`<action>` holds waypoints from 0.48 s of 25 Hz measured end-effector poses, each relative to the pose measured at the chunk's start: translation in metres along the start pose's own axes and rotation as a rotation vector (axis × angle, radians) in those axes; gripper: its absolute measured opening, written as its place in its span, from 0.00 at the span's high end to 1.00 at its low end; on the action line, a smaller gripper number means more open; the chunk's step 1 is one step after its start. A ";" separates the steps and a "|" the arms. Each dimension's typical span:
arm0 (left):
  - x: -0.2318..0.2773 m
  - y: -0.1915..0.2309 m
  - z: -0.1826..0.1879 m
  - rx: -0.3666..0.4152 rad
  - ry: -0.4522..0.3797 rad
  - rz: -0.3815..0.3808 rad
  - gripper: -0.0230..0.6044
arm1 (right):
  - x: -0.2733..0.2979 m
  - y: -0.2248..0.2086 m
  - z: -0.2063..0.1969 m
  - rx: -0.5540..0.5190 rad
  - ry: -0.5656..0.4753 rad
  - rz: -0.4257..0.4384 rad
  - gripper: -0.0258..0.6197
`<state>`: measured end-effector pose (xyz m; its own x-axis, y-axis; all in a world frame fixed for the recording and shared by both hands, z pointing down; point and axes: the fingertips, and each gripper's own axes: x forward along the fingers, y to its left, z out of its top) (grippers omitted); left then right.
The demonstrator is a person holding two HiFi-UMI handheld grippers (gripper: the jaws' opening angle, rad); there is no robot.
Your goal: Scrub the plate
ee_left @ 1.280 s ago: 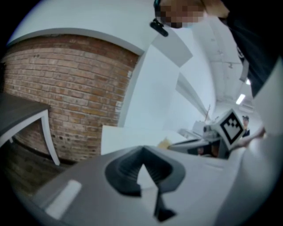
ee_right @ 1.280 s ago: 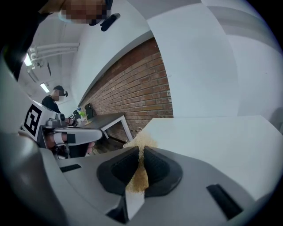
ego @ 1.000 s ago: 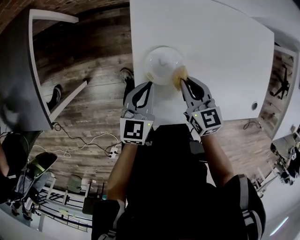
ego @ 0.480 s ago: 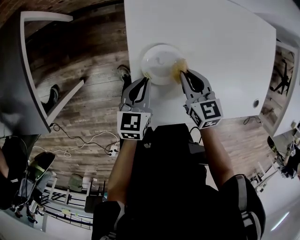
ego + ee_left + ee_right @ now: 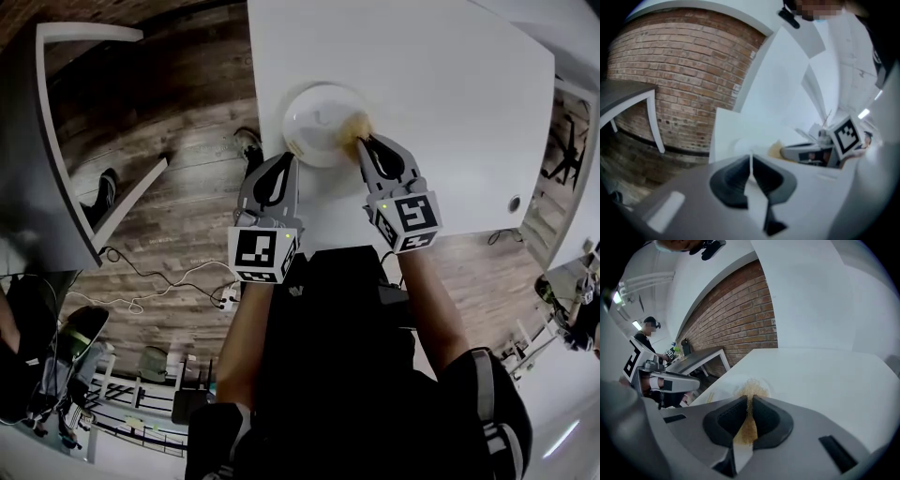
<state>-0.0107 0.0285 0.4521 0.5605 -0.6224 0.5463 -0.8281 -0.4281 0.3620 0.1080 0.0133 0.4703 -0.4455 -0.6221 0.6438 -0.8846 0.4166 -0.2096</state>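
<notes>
**Plate pinched at one rim, scrubber at the other**

The only print is the black-and-white square marker on each gripper's cube, two cubes in all. There is one plate, one scrubber and two grippers.

The plate is round and pale and lies flat on the white table, hollow side up, close to the table's near left corner. Being round, it shows no long axis.

The left gripper reaches the plate's near-left rim. Its jaws are drawn almost together, with the thin white edge of the plate clamped between them.

The right gripper has its jaws narrow on the tan, fibrous scrubber. The scrubber sticks out past the jaw tips and lies on the plate's right rim.

The two grippers point away from the person, side by side.
</notes>
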 end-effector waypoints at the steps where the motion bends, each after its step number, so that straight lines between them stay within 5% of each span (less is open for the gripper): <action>1: -0.001 0.000 0.001 0.000 -0.004 0.000 0.95 | 0.000 0.001 0.000 -0.006 0.003 -0.001 0.91; 12: -0.002 -0.001 0.006 -0.010 -0.020 -0.007 0.95 | 0.007 0.019 0.006 -0.053 0.035 0.029 0.91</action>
<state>-0.0108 0.0259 0.4464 0.5661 -0.6322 0.5290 -0.8243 -0.4255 0.3735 0.0877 0.0128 0.4664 -0.4650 -0.5864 0.6633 -0.8624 0.4692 -0.1898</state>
